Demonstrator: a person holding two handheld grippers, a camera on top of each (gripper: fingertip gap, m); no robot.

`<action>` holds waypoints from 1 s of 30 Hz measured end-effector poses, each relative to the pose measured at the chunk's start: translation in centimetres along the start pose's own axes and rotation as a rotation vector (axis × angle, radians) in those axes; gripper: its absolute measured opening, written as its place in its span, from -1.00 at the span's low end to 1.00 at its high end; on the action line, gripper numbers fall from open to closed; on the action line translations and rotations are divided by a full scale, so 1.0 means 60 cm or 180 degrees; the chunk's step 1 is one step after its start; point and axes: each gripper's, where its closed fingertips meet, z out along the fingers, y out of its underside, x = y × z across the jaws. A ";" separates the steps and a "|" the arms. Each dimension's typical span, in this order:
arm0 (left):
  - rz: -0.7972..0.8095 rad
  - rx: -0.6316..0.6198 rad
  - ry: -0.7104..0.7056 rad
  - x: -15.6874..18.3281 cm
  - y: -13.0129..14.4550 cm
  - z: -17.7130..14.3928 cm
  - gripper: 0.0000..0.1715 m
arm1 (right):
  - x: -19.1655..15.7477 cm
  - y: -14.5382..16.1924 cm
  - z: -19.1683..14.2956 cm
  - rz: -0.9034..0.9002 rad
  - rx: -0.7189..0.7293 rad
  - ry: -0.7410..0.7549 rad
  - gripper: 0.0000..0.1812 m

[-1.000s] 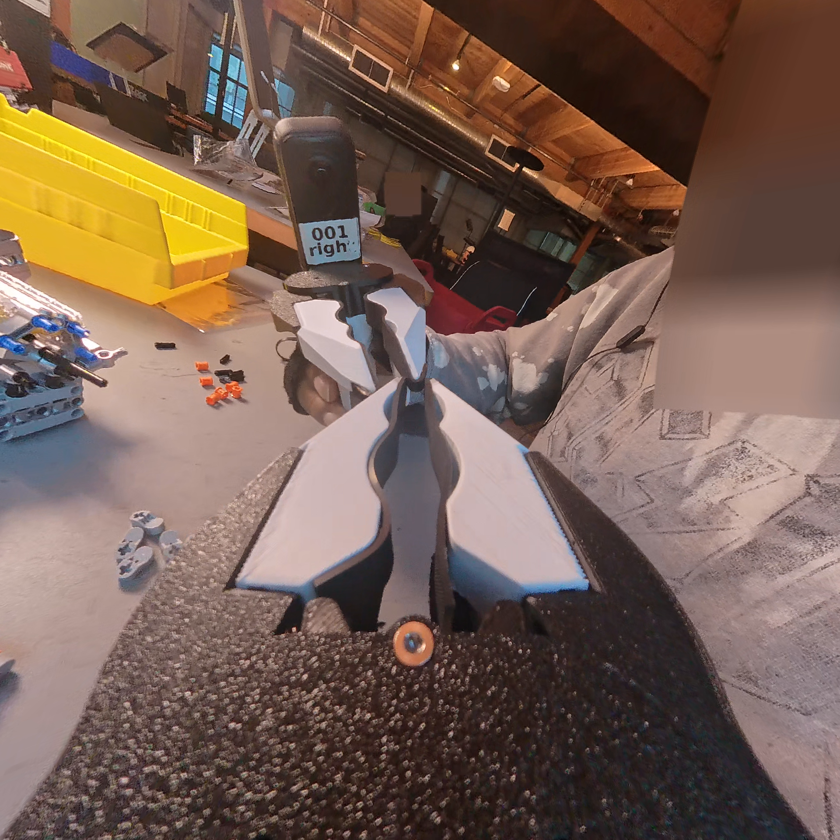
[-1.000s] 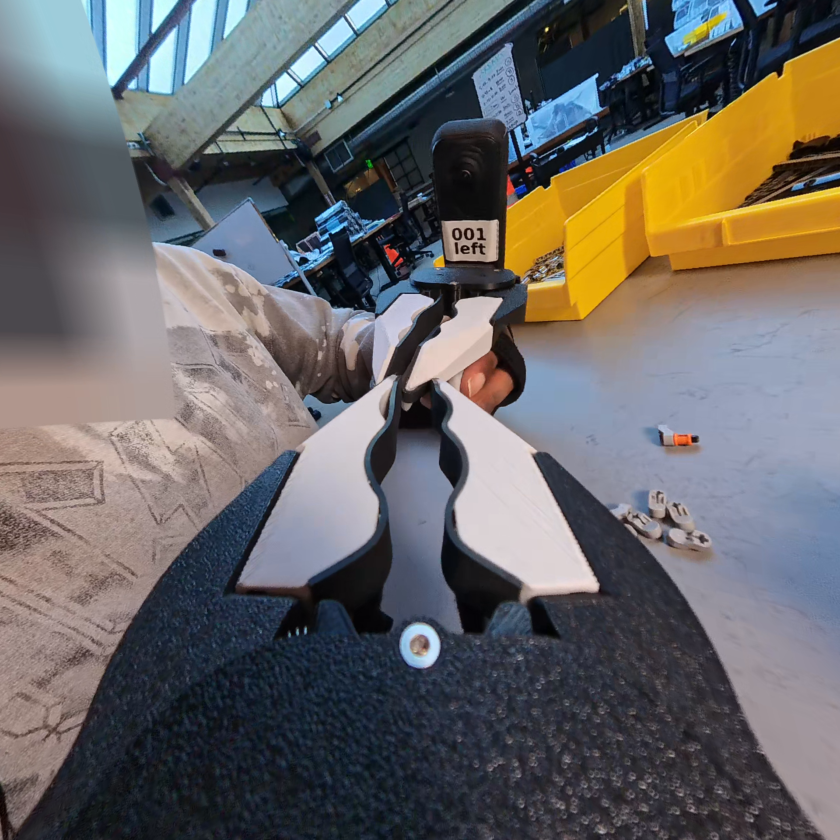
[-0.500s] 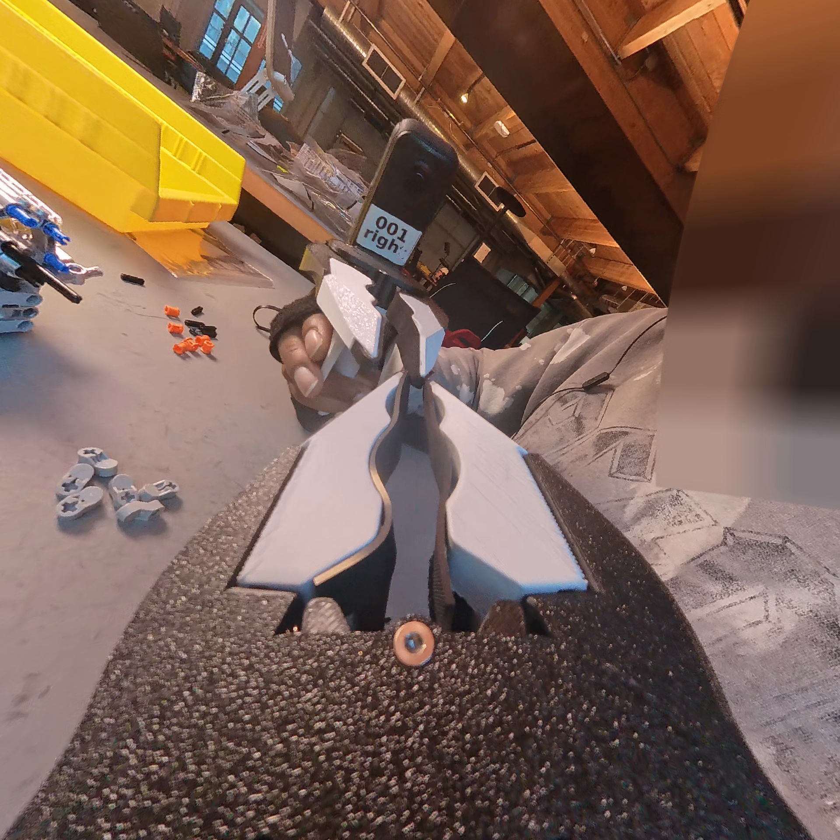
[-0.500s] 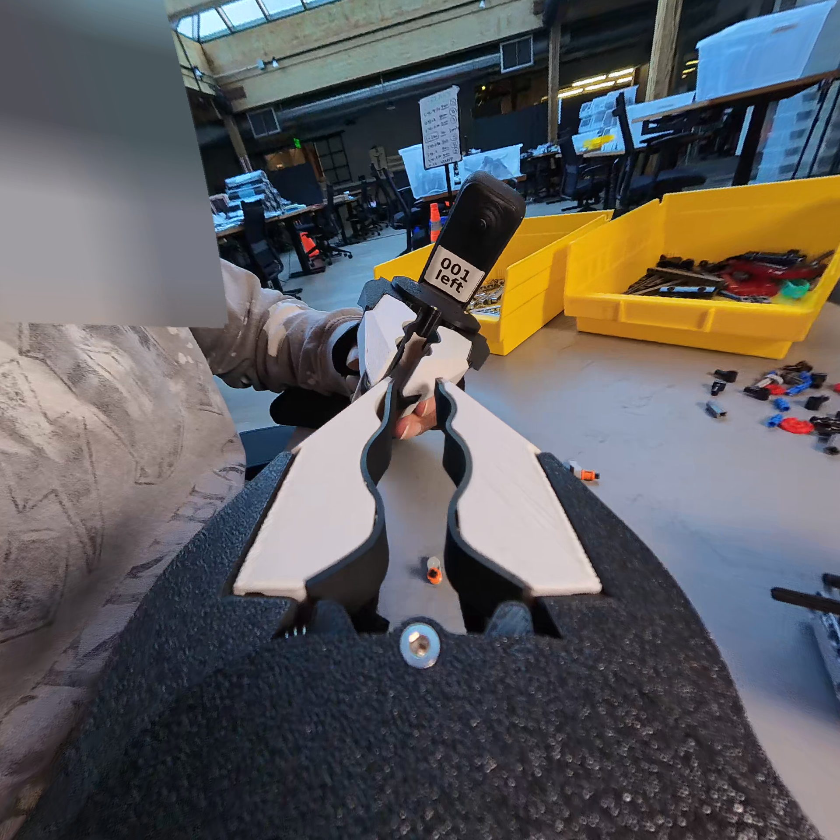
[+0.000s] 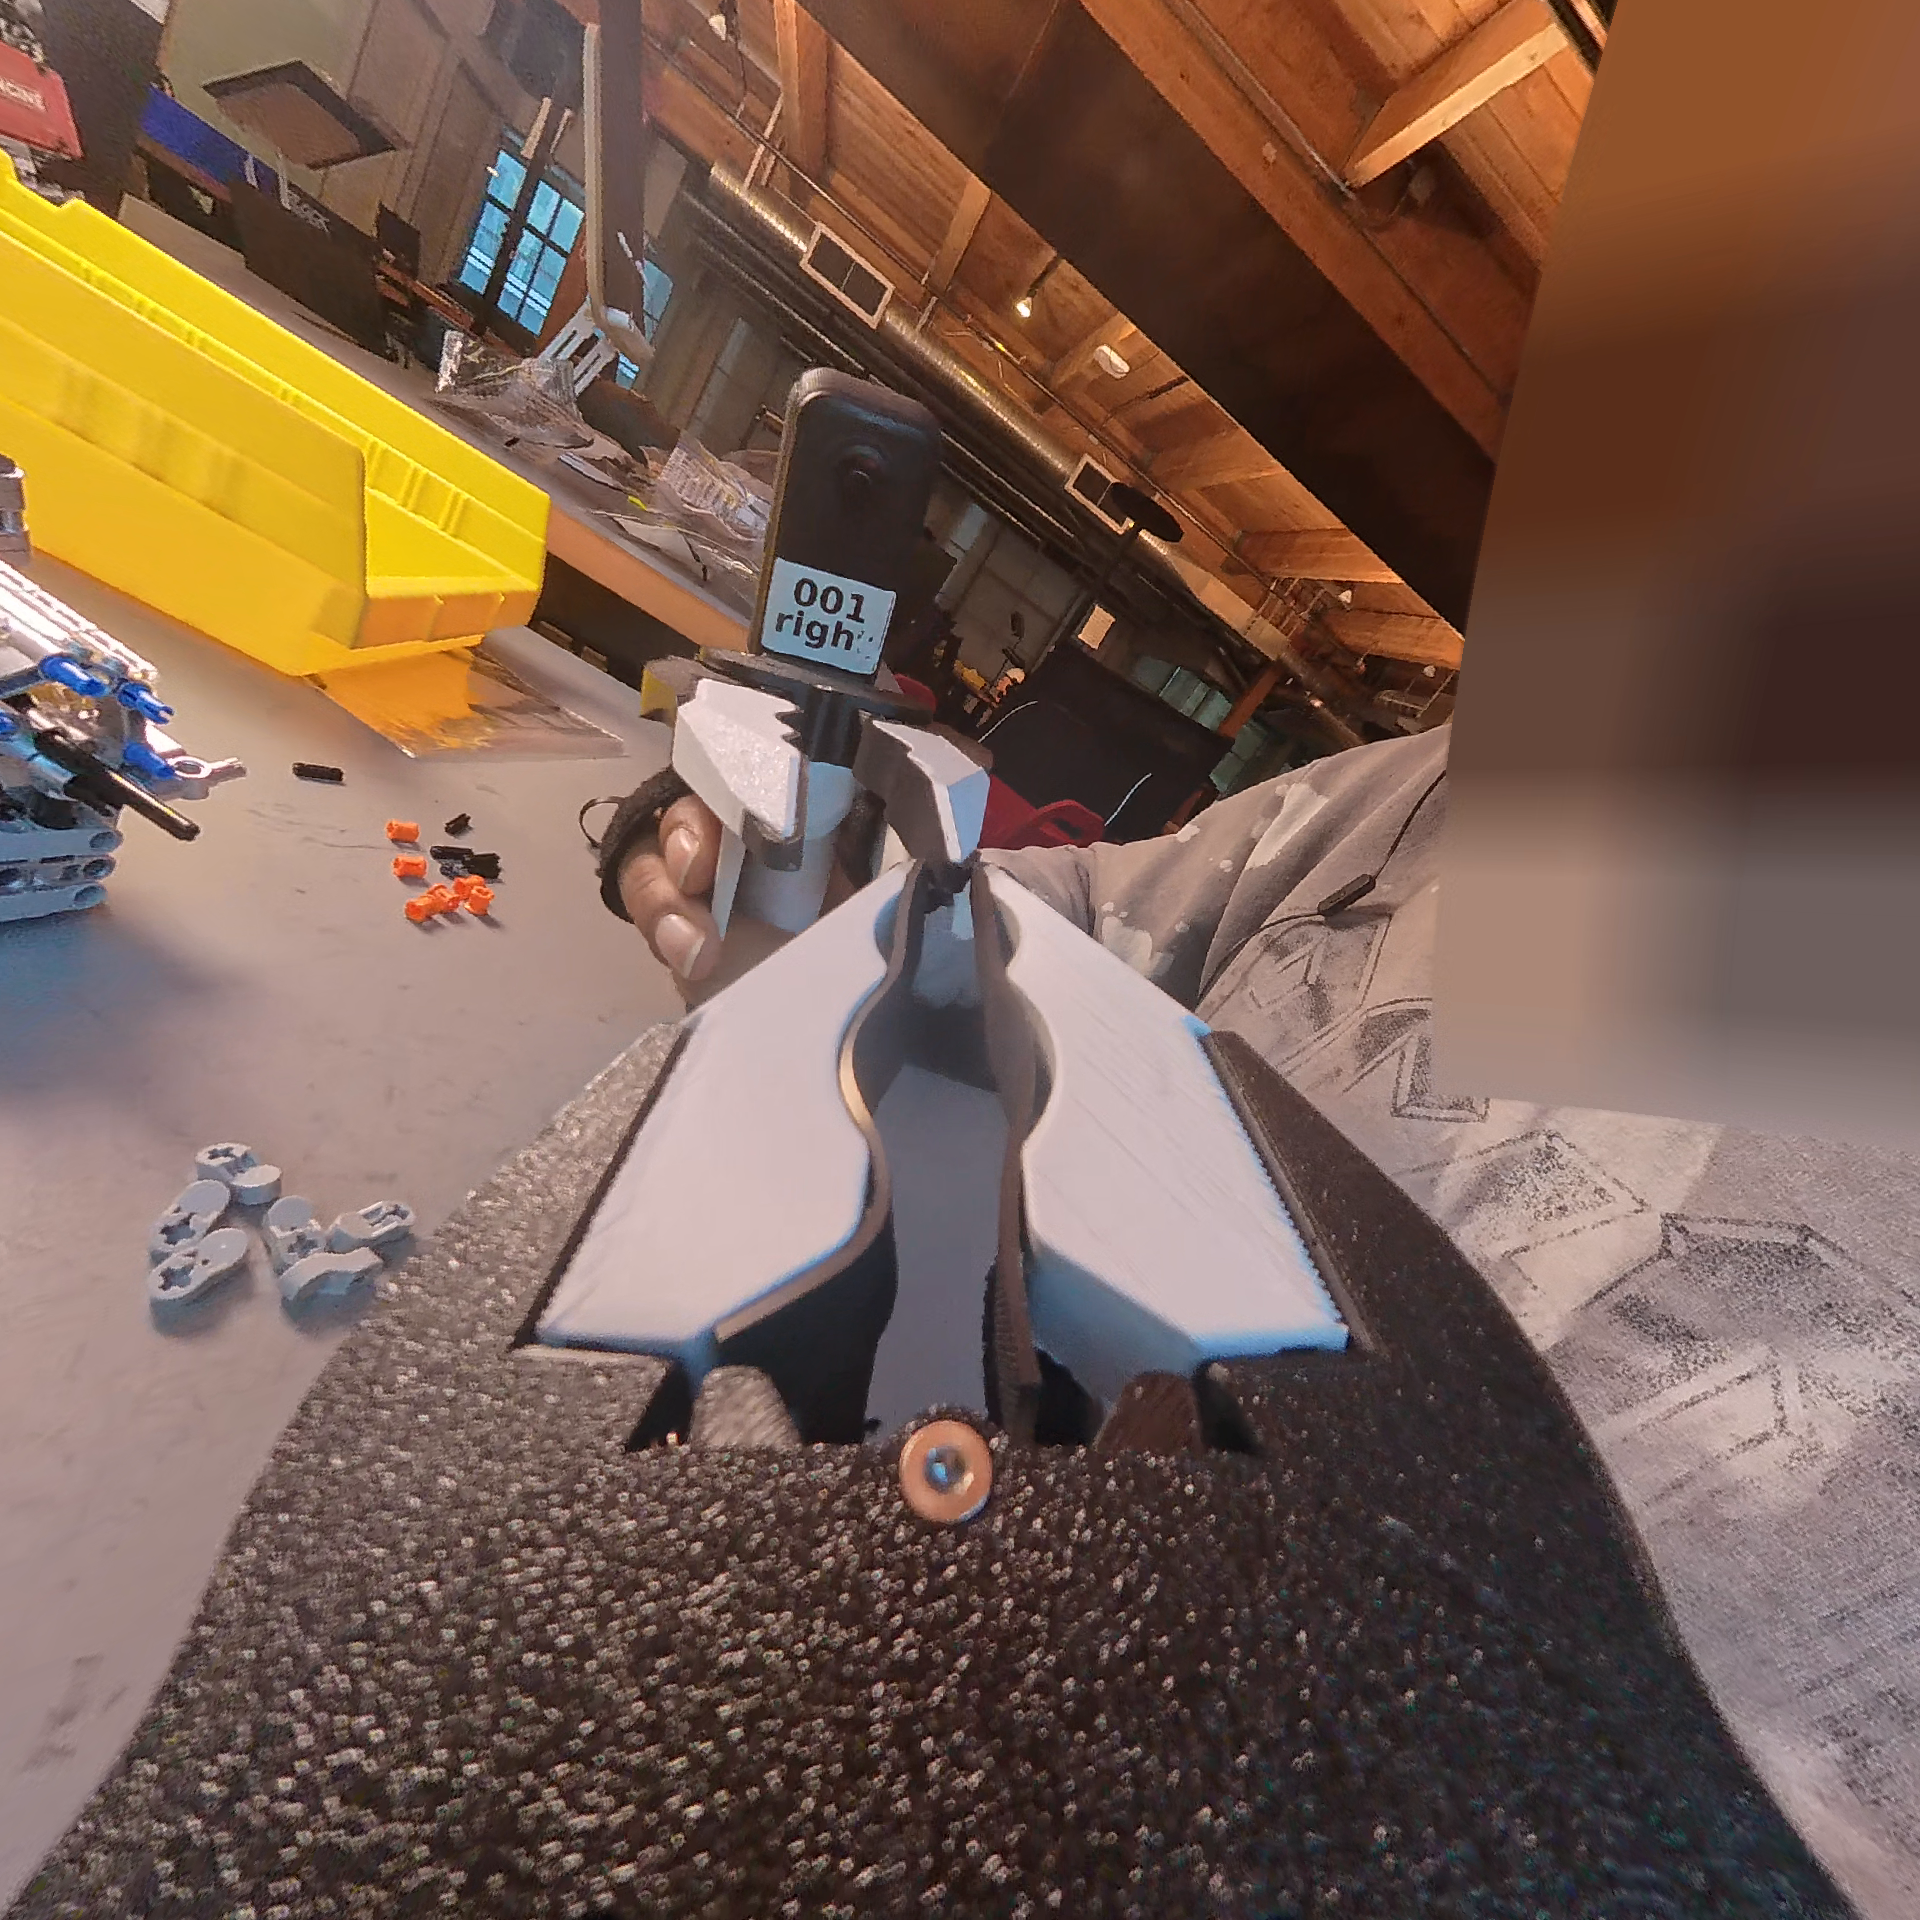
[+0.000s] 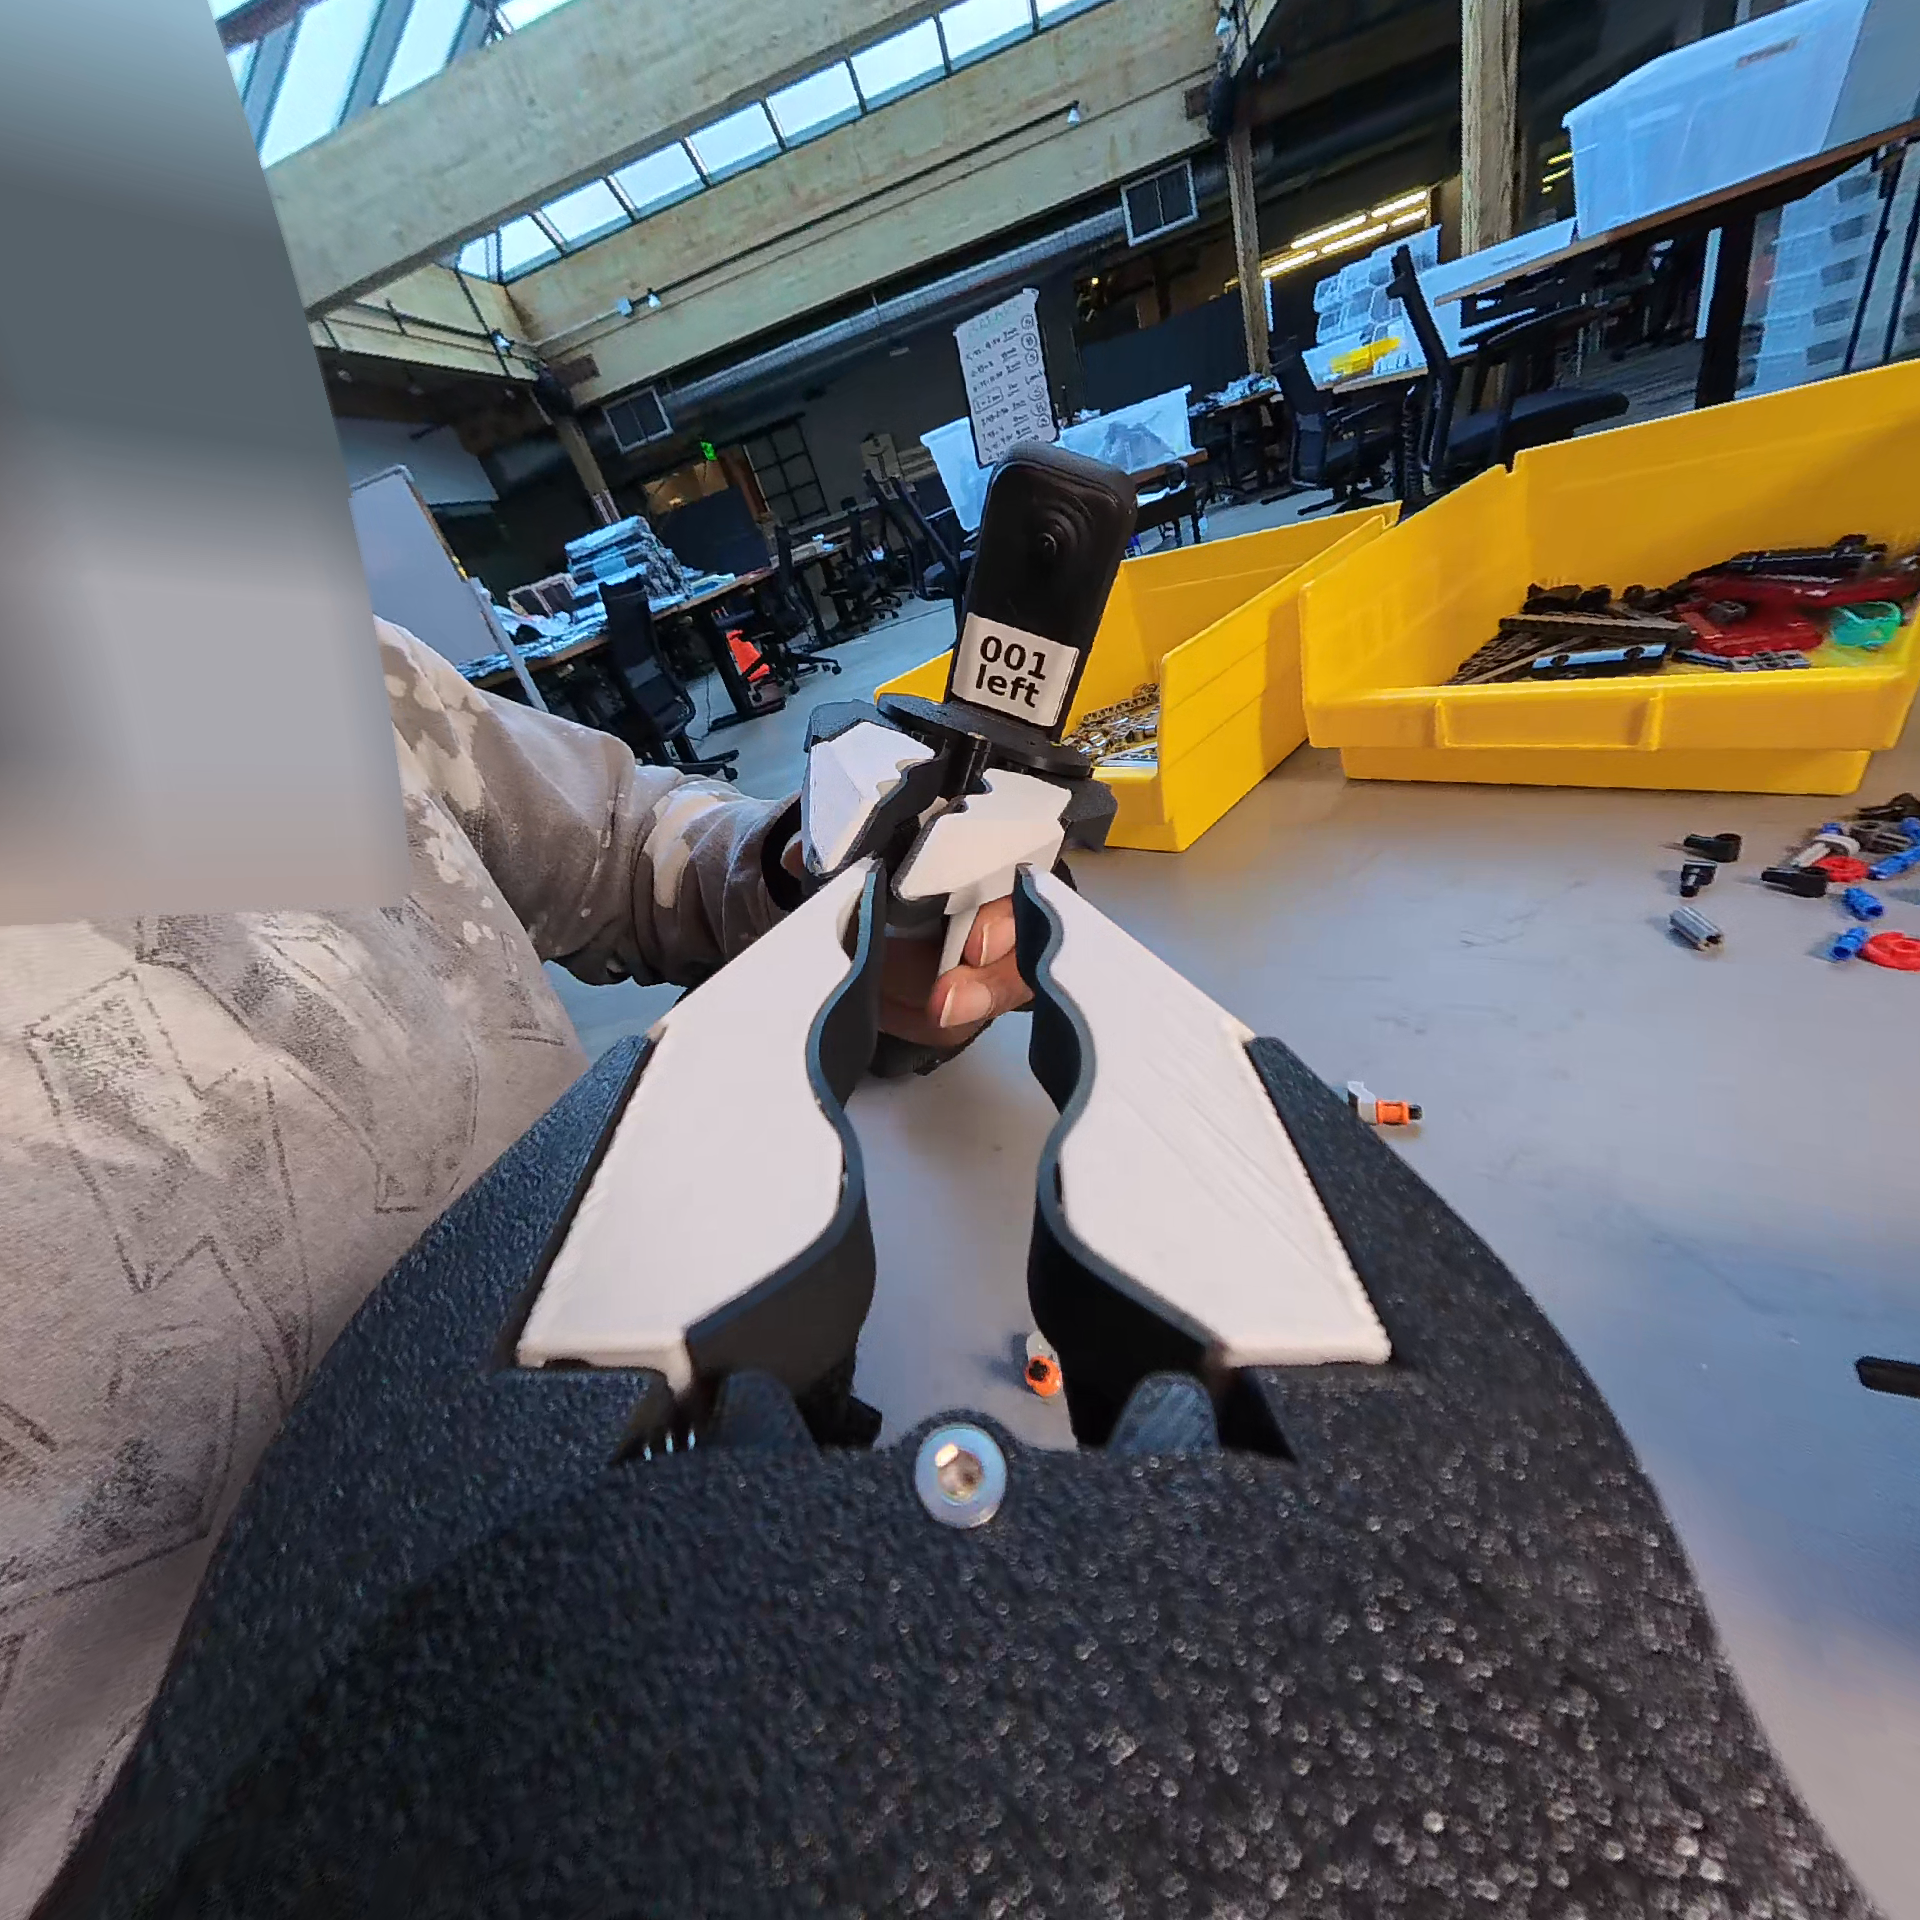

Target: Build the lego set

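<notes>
My left gripper (image 5: 945, 883) is shut, with a tiny dark piece (image 5: 940, 881) pinched at its tips, held above the grey table (image 5: 260, 1018). My right gripper (image 6: 948, 888) is open and empty. The two grippers point at each other, tips almost meeting. In the left wrist view the right gripper (image 5: 868, 831) shows with its jaws spread, a hand (image 5: 665, 894) on its handle. In the right wrist view the left gripper's camera (image 6: 1049, 582) stands just beyond my open fingers (image 6: 1143, 1143).
Grey connector pieces (image 5: 270, 1226), orange pins (image 5: 442, 894) and a partly built model (image 5: 62, 790) lie left. Yellow bins (image 5: 260, 499) (image 6: 1600, 727) stand behind. Loose parts (image 6: 1849, 894) and orange-tipped pieces (image 6: 1387, 1110) (image 6: 1039, 1371) lie on the table. A person's sleeve (image 6: 582, 831) is close. Left and right tips are no more than a few centimetres apart.
My right gripper's jaws have opened wider. Both grippers have tilted and shifted slightly while still facing each other. My left gripper has stayed shut.
</notes>
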 end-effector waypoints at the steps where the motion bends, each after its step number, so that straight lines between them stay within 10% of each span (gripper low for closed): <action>1: 0.0000 0.0003 -0.0007 0.000 0.000 0.000 -0.93 | 0.000 0.000 0.001 0.0010 0.0002 0.0005 -0.74; 20: -0.0500 0.0109 0.0114 -0.002 0.005 -0.005 -0.98 | -0.016 0.002 0.005 -0.1073 -0.0138 0.0378 -0.95; 30: 0.0769 -0.0235 -0.0734 -0.035 -0.001 -0.009 -0.95 | 0.039 -0.010 -0.014 -0.1096 -0.0403 0.0807 -0.63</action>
